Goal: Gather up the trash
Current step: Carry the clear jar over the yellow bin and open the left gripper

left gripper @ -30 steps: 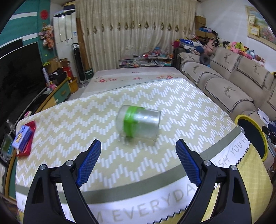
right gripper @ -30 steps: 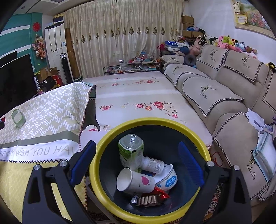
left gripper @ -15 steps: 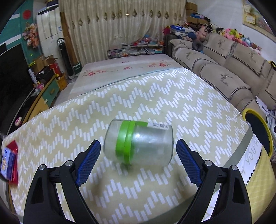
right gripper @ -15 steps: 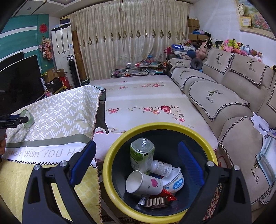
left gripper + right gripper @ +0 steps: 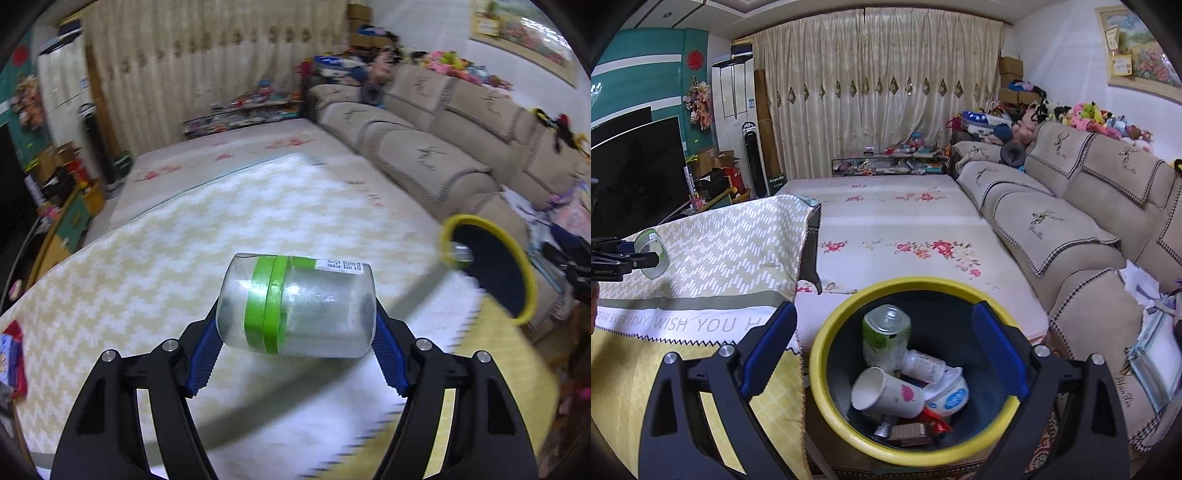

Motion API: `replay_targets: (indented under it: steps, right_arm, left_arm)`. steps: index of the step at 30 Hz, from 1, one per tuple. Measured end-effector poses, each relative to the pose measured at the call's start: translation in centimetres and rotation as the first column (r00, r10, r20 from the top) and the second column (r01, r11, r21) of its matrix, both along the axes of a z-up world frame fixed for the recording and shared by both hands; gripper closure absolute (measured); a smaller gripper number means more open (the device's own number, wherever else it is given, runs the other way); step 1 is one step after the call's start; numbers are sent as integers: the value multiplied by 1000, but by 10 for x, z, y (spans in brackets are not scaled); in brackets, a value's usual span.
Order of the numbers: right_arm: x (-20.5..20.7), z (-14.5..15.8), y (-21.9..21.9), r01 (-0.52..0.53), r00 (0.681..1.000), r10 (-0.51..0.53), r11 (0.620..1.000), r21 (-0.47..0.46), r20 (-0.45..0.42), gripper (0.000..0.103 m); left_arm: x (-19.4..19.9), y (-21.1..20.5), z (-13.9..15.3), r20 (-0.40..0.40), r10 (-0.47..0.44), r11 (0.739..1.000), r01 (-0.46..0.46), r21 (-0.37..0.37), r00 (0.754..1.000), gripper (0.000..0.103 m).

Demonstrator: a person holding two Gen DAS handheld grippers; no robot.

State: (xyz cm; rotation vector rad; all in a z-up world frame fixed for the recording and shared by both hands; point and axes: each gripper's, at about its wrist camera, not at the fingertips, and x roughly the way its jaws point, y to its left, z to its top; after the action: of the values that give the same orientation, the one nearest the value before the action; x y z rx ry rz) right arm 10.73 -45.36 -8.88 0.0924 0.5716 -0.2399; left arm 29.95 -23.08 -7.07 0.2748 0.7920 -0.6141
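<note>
The left hand-held gripper [image 5: 297, 334] clamps a clear jar [image 5: 295, 304] with green bands above the blurred zigzag-cloth surface [image 5: 184, 236], pads mostly hidden, while the empty right hand-held gripper [image 5: 884, 350] gapes over the yellow-rimmed bin [image 5: 827, 391]

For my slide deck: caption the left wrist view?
Left gripper clamps clear green-banded plastic jar above zigzag tablecloth.

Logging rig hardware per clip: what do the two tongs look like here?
Both match: the left tongs and right tongs have matte black skeletal arms with triangular cut-outs and silver rivet-like pivots. Their fingers carry blue ribbed pads. No cables, markings or sleeves show.
</note>
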Motion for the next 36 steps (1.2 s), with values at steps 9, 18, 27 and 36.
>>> replay_targets:
  steps: [9,18,27,36]
  right_arm:
    - [-50,8,-35,99,995,-99,995,-19,5,12]
    - [-93,3,-74,189,982,-189,982,0,20,11]
    - [-114,-3,-96,242,970,-243,969,39,25,11]
    - [-103,0,-48,96,993,-101,991,94,53,10]
  left_arm:
    - [-62,-131,3,-41,-256,967,255,-19,966,31]
    - [-86,-250,-25,-117,-392,917,398,26,912,31]
    - [-86,-319,-54,-132,-402,906,414,90,906,20]
    - [-111,-154,41,45,-181,981,184,-54,982,5]
